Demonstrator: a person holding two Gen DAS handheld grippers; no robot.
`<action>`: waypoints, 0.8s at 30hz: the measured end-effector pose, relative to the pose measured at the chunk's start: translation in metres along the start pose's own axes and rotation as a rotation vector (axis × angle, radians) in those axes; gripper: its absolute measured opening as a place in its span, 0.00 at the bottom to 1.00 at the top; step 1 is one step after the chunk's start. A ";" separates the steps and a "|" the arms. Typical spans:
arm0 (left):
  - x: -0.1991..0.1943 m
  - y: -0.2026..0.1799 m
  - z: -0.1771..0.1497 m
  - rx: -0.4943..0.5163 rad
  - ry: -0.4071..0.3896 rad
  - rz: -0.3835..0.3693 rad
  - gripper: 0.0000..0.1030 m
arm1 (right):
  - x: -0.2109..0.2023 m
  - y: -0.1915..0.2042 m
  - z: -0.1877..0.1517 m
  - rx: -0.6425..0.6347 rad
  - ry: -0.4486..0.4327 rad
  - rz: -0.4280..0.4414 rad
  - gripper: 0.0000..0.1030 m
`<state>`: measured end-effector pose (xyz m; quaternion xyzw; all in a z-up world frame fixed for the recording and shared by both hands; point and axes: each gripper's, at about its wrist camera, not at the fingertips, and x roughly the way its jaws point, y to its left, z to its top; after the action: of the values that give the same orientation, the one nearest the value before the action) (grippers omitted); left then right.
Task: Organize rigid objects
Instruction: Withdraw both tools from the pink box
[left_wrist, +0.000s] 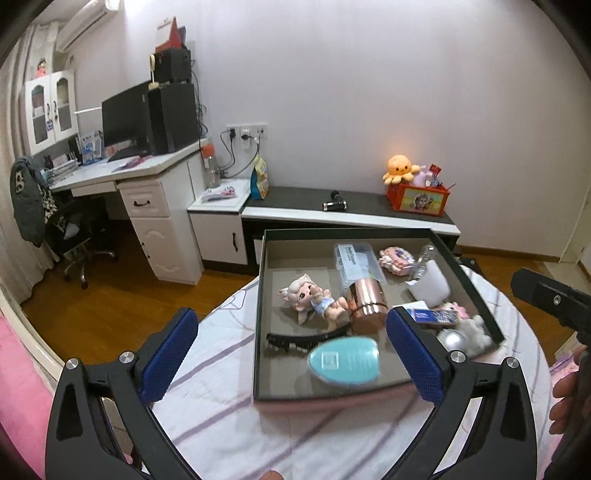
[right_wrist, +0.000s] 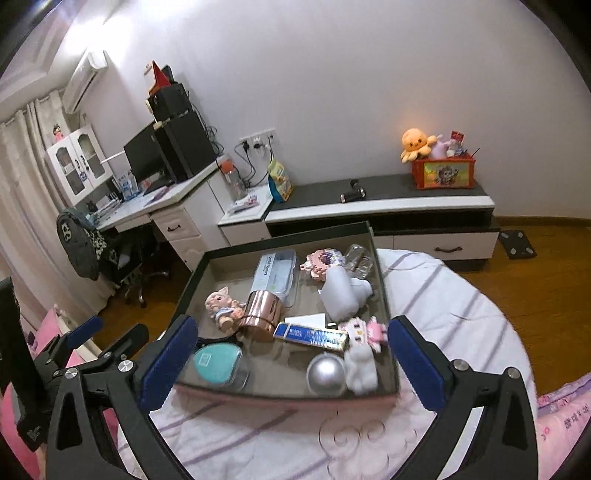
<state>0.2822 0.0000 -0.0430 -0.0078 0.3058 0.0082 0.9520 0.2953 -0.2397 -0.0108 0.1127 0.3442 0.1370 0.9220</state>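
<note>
Room: bedroom with a white desk (left_wrist: 110, 171), a monitor (left_wrist: 125, 118) and a low cabinet (right_wrist: 388, 201) along the wall.
Surface: round table under a striped cloth (left_wrist: 221, 406), tray (left_wrist: 258, 314) sitting on it.
Tray contents: doll (right_wrist: 223, 308), copper cup (right_wrist: 260, 312) lying on its side right beside the doll, teal case (right_wrist: 216, 360), silver ball (right_wrist: 327, 373), blue box (right_wrist: 314, 336), clear box (right_wrist: 277, 275), all loose inside.
Left gripper (left_wrist: 291, 354): jaws spread wide, holding nothing, hanging over the tray's near edge.
Right gripper (right_wrist: 291, 358): also wide open and empty, blue pads (right_wrist: 415, 362) not touching anything.
</note>
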 end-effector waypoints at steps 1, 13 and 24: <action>-0.009 0.000 -0.002 -0.001 -0.008 -0.001 1.00 | -0.010 0.001 -0.003 -0.003 -0.013 -0.002 1.00; -0.128 0.003 -0.043 -0.037 -0.118 -0.032 1.00 | -0.117 0.031 -0.058 -0.063 -0.140 -0.062 1.00; -0.205 -0.004 -0.084 -0.047 -0.167 -0.029 1.00 | -0.178 0.053 -0.116 -0.107 -0.210 -0.112 1.00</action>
<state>0.0672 -0.0075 0.0083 -0.0341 0.2248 0.0021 0.9738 0.0797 -0.2360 0.0273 0.0576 0.2439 0.0908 0.9638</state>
